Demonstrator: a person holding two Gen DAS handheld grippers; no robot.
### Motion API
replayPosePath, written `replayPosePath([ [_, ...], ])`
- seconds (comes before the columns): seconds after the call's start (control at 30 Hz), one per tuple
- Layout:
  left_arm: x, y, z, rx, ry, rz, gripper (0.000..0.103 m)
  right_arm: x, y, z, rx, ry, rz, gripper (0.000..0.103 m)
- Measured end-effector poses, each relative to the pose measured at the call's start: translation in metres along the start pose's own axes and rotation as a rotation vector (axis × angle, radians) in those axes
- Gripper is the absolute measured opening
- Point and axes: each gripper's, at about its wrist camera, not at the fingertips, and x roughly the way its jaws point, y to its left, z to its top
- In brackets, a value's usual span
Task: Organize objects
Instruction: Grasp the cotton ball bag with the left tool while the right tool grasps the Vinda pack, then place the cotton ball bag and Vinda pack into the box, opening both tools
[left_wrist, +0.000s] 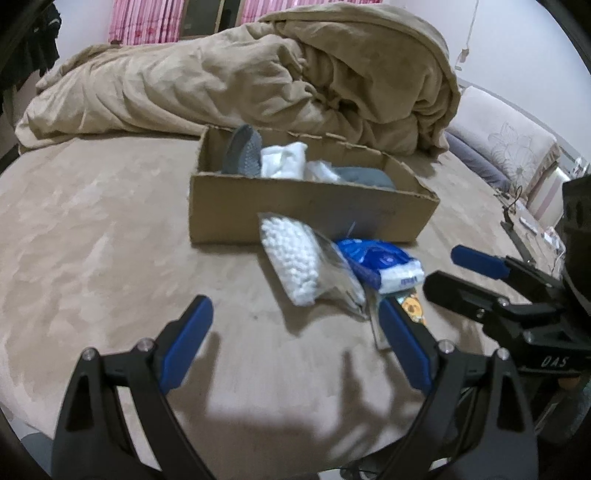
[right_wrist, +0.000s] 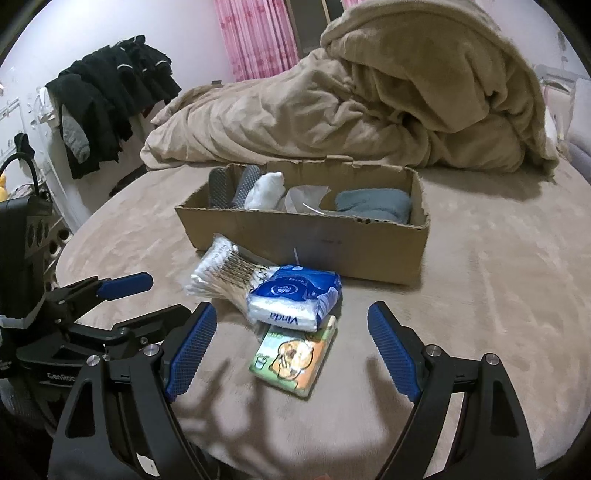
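An open cardboard box (left_wrist: 303, 206) (right_wrist: 314, 236) sits on the bed and holds grey insoles (right_wrist: 236, 188), white socks (right_wrist: 266, 190), crumpled plastic and a grey cloth (right_wrist: 373, 203). In front of it lie a clear bag of cotton swabs (left_wrist: 299, 258) (right_wrist: 221, 273), a blue Vinda tissue pack (left_wrist: 384, 264) (right_wrist: 295, 299) and an orange-green packet (right_wrist: 295, 358) partly under the tissues. My left gripper (left_wrist: 295, 332) is open, just short of the swab bag. My right gripper (right_wrist: 291, 336) is open, straddling the orange packet; it also shows in the left wrist view (left_wrist: 454, 273).
A bunched tan duvet (right_wrist: 369, 99) lies behind the box. Dark clothes (right_wrist: 107, 96) hang at the left wall. A pale pillow (left_wrist: 506, 140) lies far right. The tan bed sheet (left_wrist: 92, 240) stretches left of the box.
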Motion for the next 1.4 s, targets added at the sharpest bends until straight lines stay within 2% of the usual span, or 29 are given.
replayPosePath([
  [0.13,0.010,0.011,0.002,-0.038,0.003,-0.006,0.092,0.010,-0.003,0.006,0.008,0.005,0.017,0.086],
  [0.3,0.022,0.016,0.006,-0.031,-0.005,-0.016,0.092,0.026,-0.003,0.006,0.005,0.032,0.035,0.086],
  [0.67,0.045,0.026,0.016,-0.033,-0.014,-0.028,0.092,0.058,-0.020,0.006,0.094,0.104,0.100,0.086],
  [0.7,0.046,0.025,0.017,-0.033,-0.014,-0.030,0.092,0.060,-0.022,0.005,0.101,0.110,0.104,0.084],
  [0.77,0.044,0.021,0.018,-0.022,-0.019,-0.039,0.092,0.061,-0.024,0.003,0.110,0.113,0.113,0.074],
  [0.8,0.043,0.017,0.018,-0.015,-0.023,-0.049,0.091,0.060,-0.024,0.004,0.111,0.111,0.114,0.065],
  [0.97,0.046,0.004,0.023,0.003,-0.035,-0.094,0.091,0.050,-0.029,0.003,0.113,0.087,0.100,0.058],
  [1.0,0.049,0.003,0.023,-0.001,-0.031,-0.097,0.087,0.046,-0.032,0.003,0.117,0.077,0.089,0.057],
  [1.1,0.064,-0.001,0.025,0.000,0.017,-0.060,0.063,0.037,-0.037,0.003,0.125,0.058,0.085,0.057],
  [1.13,0.066,-0.001,0.024,-0.012,0.027,-0.069,0.058,0.034,-0.038,0.003,0.124,0.051,0.081,0.057],
  [1.33,0.053,-0.014,0.021,0.008,0.012,-0.051,0.045,0.017,-0.037,0.005,0.105,0.020,0.063,0.057],
  [1.4,0.043,-0.017,0.020,0.008,0.005,-0.048,0.045,0.010,-0.036,0.005,0.101,0.008,0.061,0.057],
])
